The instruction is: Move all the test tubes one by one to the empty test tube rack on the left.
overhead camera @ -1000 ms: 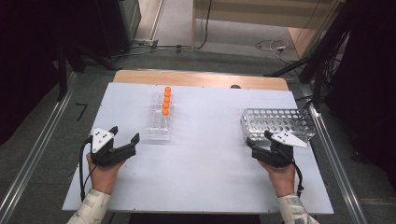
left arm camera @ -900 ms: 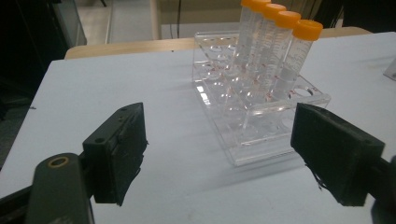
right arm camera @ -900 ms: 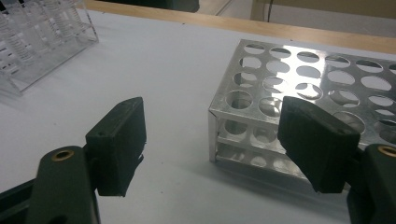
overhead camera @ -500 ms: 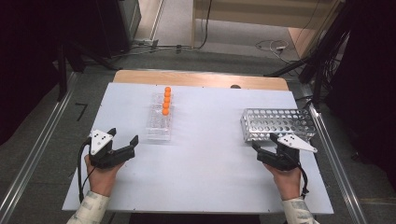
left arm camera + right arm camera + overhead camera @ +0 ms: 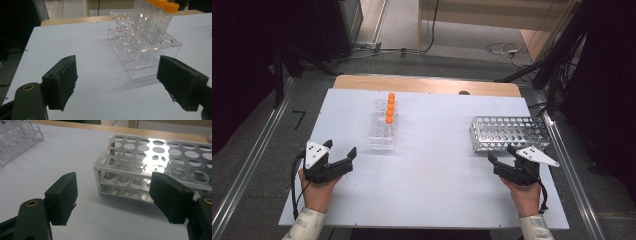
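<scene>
Clear rack (image 5: 383, 131) with orange-capped tubes (image 5: 390, 108) stands just ahead of my left claw (image 5: 341, 155), slightly to its right | metal rack (image 5: 509, 133) sits right in front of my right claw (image 5: 502, 159), empty holes up | both claws wide open, gripping nothing, low over the white worktop (image 5: 432, 190)

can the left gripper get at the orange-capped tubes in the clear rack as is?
Probably yes. The left gripper is open and empty, and bare white table lies between it and the clear plastic rack. The orange-capped clear tubes stand upright, tops exposed.
</scene>
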A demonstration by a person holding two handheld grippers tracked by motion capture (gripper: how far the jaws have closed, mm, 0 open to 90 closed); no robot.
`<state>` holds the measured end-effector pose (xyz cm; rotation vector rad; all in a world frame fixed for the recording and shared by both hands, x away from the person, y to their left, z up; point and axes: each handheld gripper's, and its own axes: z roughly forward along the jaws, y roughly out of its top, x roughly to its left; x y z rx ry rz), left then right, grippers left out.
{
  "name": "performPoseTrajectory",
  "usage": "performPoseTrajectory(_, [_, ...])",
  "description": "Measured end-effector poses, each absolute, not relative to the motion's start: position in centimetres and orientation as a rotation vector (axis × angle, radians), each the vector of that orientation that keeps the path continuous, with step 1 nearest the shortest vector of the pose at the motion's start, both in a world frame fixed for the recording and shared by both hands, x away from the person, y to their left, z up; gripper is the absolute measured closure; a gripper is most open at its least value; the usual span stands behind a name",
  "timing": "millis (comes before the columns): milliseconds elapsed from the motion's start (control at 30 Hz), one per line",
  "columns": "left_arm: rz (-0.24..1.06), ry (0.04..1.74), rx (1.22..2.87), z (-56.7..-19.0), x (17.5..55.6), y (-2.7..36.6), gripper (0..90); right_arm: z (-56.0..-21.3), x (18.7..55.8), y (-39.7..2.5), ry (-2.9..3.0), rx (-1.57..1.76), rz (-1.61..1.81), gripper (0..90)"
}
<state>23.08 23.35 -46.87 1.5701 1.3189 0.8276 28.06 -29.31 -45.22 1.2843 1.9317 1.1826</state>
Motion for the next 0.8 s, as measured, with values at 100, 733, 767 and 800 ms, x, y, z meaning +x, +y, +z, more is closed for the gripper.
performPoseTrajectory(100, [0.831,1.321,1.567,-46.9,22.9,23.4,16.8,-45.3,28.0,-29.6,1.928,1.287,1.18,21.1])
performPoseTrajectory(733, [0.833,1.337,1.565,-47.1,21.9,24.3,16.7,-45.4,27.3,-31.8,1.889,1.325,1.162,21.2])
performPoseTrajectory(767, [0.833,1.339,1.567,-47.1,21.8,24.4,16.7,-45.5,27.2,-31.9,1.885,1.329,1.161,21.1])
performPoseTrajectory(800, [0.833,1.341,1.566,-47.1,21.8,24.4,16.7,-45.5,27.2,-32.0,1.882,1.334,1.16,21.1])
